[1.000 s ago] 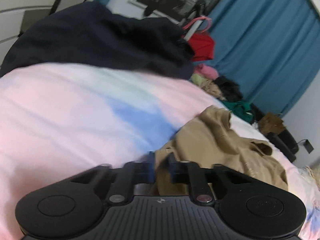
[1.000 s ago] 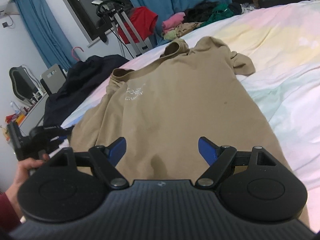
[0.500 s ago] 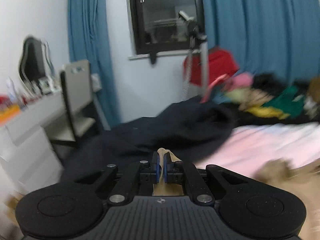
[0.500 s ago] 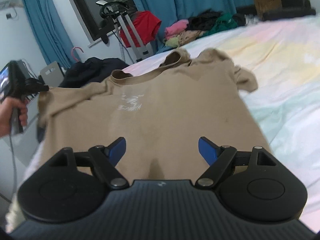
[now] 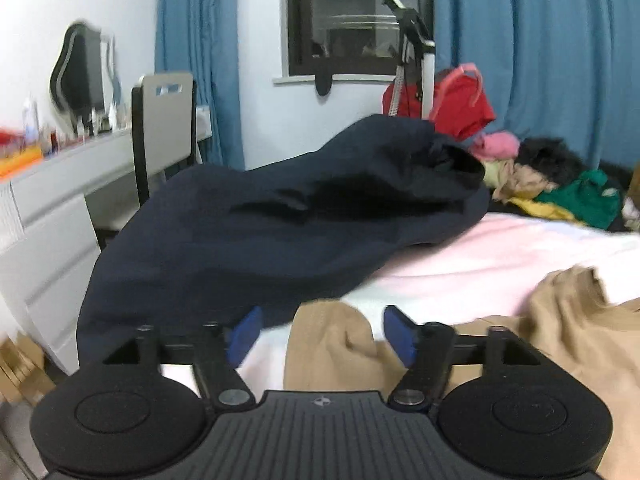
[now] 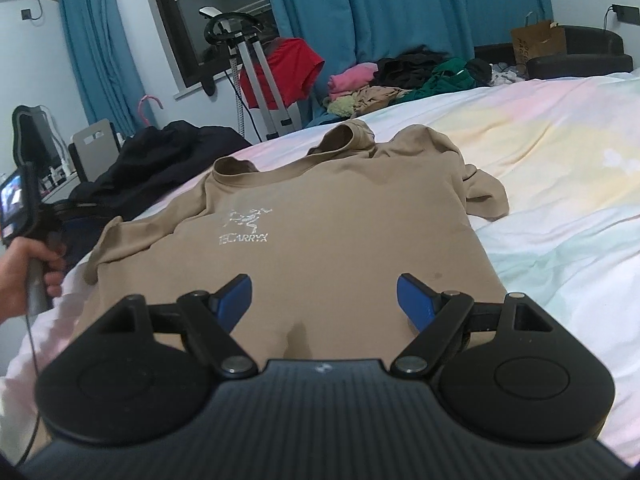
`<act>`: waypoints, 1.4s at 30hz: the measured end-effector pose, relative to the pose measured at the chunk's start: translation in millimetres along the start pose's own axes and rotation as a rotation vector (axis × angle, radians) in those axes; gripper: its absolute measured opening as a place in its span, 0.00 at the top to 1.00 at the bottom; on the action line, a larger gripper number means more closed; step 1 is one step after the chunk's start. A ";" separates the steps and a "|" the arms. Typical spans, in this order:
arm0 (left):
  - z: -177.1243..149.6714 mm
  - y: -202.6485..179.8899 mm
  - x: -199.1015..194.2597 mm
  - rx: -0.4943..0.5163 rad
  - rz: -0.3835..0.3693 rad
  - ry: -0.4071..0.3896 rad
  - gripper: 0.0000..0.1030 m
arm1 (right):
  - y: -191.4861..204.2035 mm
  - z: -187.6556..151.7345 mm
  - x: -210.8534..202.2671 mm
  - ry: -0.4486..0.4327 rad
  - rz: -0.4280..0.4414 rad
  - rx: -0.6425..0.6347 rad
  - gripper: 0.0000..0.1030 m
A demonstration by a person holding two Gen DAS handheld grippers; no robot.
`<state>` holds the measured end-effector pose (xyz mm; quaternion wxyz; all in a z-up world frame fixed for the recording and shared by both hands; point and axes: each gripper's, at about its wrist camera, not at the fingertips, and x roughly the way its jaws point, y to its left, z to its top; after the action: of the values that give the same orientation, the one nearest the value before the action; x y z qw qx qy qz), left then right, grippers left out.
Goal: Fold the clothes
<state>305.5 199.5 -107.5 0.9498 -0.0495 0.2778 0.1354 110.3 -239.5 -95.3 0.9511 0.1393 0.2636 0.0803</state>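
A tan T-shirt (image 6: 340, 236) with a silver chest logo lies spread on the pastel bed sheet (image 6: 560, 184), collar toward the far side. My right gripper (image 6: 324, 300) is open and empty, hovering over the shirt's lower hem. My left gripper (image 5: 322, 334) is open; the shirt's left sleeve (image 5: 328, 344) lies between and below its fingers, released. The left gripper also shows at the far left of the right wrist view (image 6: 40, 216), held in a hand beside that sleeve.
A dark navy garment (image 5: 280, 220) is heaped on the bed's corner beyond the sleeve. A pile of coloured clothes (image 6: 400, 80), a red garment on a stand (image 6: 288, 72), a desk and a chair (image 5: 164, 120) line the far side.
My left gripper lifted the sleeve outward, spreading the shirt flat, then opened and let it drop. The right gripper stayed open over the hem.
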 end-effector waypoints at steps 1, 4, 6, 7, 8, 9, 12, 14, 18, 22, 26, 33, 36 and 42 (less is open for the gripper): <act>-1.1 12.2 -5.6 -0.042 -0.020 0.026 0.29 | 0.3 -0.1 -1.0 -0.002 0.002 0.001 0.21; -11.9 42.6 -16.8 -0.221 -0.094 0.131 0.27 | 0.5 0.6 -2.7 -0.003 0.002 0.014 0.21; -21.8 60.1 -19.9 -0.350 -0.169 0.216 0.27 | -0.7 0.1 -3.6 0.001 0.003 0.021 0.21; -28.8 64.6 -20.6 -0.410 -0.213 0.259 0.27 | -1.0 -0.6 -3.2 0.005 0.003 0.024 0.21; -34.4 66.1 -20.1 -0.456 -0.245 0.290 0.29 | -1.4 -1.3 -2.9 0.010 0.004 0.028 0.21; -39.9 67.3 -19.4 -0.501 -0.276 0.320 0.31 | -2.0 -2.3 -2.4 0.015 0.002 0.032 0.21; -46.6 62.6 -16.0 -0.572 -0.320 0.326 0.53 | -3.5 -4.7 -0.9 0.030 -0.001 0.041 0.21; -42.5 57.9 -12.2 -0.587 -0.316 0.306 0.84 | -3.9 -5.6 -0.7 0.037 -0.008 0.040 0.21; -17.5 49.2 -15.1 -0.590 -0.317 0.216 0.95 | -6.7 -7.4 0.8 0.048 -0.015 0.048 0.21; 28.4 36.1 -13.3 -0.581 -0.326 0.141 0.95 | -12.5 -8.9 10.2 0.072 -0.013 0.067 0.21; 69.0 12.8 12.5 -0.605 -0.286 0.093 0.95 | -10.6 -10.4 20.3 0.073 -0.014 0.038 0.21; 48.6 5.2 63.1 -0.673 -0.135 0.082 0.46 | -9.3 -12.8 38.6 0.086 -0.015 0.003 0.21; 30.4 28.5 55.2 -0.729 -0.153 0.077 0.44 | -11.0 -12.1 40.6 0.088 -0.008 0.016 0.21; 6.1 64.2 2.5 -0.678 -0.219 0.015 0.38 | -8.4 -12.3 39.4 0.089 0.009 0.023 0.21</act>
<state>292.4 262.6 -104.8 0.8862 -0.3922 0.2171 0.1167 137.9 -235.8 -126.9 0.9364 0.1476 0.3060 0.0878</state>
